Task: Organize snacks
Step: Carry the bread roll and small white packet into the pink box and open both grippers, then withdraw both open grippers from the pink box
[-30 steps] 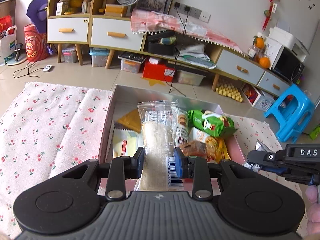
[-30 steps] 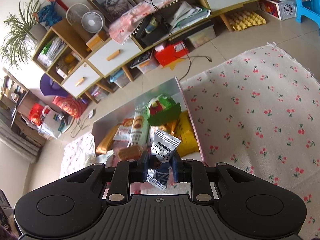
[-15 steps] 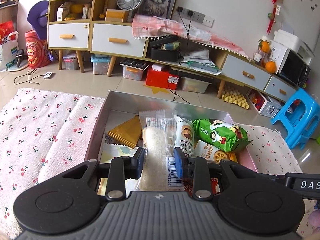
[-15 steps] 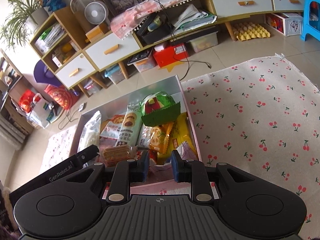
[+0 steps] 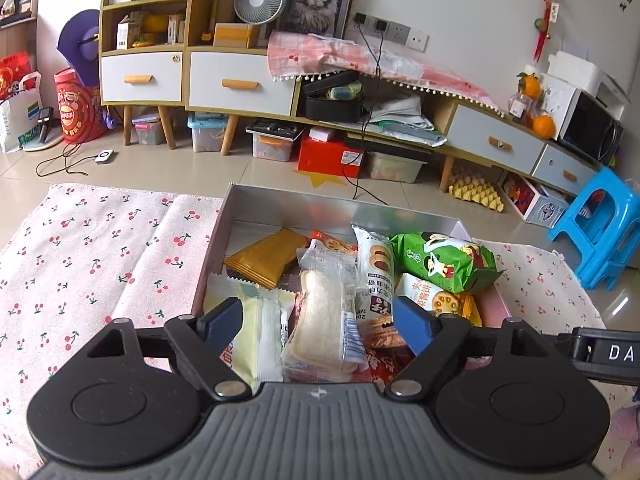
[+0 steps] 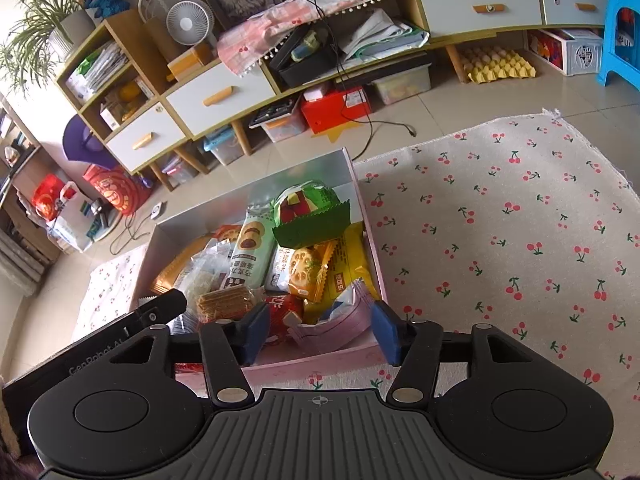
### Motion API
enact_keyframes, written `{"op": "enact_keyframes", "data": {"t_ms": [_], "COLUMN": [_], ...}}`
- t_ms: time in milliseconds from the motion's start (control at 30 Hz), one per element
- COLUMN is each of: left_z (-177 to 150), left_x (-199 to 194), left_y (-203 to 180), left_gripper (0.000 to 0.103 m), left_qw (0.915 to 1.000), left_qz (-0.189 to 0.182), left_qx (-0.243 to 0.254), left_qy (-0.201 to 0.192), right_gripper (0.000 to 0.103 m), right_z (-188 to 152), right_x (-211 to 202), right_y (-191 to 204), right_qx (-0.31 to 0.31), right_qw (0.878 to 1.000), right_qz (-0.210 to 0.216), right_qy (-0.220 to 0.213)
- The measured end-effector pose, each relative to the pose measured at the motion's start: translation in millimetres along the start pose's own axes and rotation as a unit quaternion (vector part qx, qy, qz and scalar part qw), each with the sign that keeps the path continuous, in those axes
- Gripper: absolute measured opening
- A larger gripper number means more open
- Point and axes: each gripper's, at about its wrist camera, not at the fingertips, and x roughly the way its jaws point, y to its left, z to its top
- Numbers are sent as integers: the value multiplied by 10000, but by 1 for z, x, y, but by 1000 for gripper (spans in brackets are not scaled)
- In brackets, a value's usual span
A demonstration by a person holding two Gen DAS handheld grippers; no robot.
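Clear-wrapped bread packet now released, lying in snack box; left hand-held gripper jaws just been opening, spread. Right hand-held gripper likewise spread, nothing being pinched.

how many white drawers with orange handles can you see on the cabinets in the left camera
4: two side by side at left, drawer and drawer; two at right, drawer and drawer. Others may be out of frame.

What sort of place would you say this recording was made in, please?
Most likely a home living room: a low cabinet with drawers along the wall, a framed cat picture beside a small fan, and a cherry-print rug on the tiled floor.
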Motion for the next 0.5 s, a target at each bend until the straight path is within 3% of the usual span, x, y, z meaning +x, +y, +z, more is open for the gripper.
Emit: {"op": "enact_keyframes", "data": {"t_ms": [133, 200, 333, 500], "left_z": [-2, -6, -13, -20], "left_x": [-8, -12, -21, -34], "left_y": [0, 0, 3, 11], "left_gripper": [92, 96, 102, 102], "left_qw": [9999, 9997, 9990, 9977], "left_qz": [-40, 7, 205, 343], "left_qx": [23, 54, 82, 47], "left_qy": [143, 218, 389, 587], "right_gripper": [71, 84, 86, 87], "right_z": [-1, -3, -6, -13], "right_x": [-7, -11, -20, -32], "right_y": [-2, -5, -13, -20], "right_qx": [-75, -38, -52, -198], "right_qw": [10000, 10000, 9999, 9995], "right_qz": [-46, -67, -113, -234], "right_qy": [-27, -8, 6, -9]}}
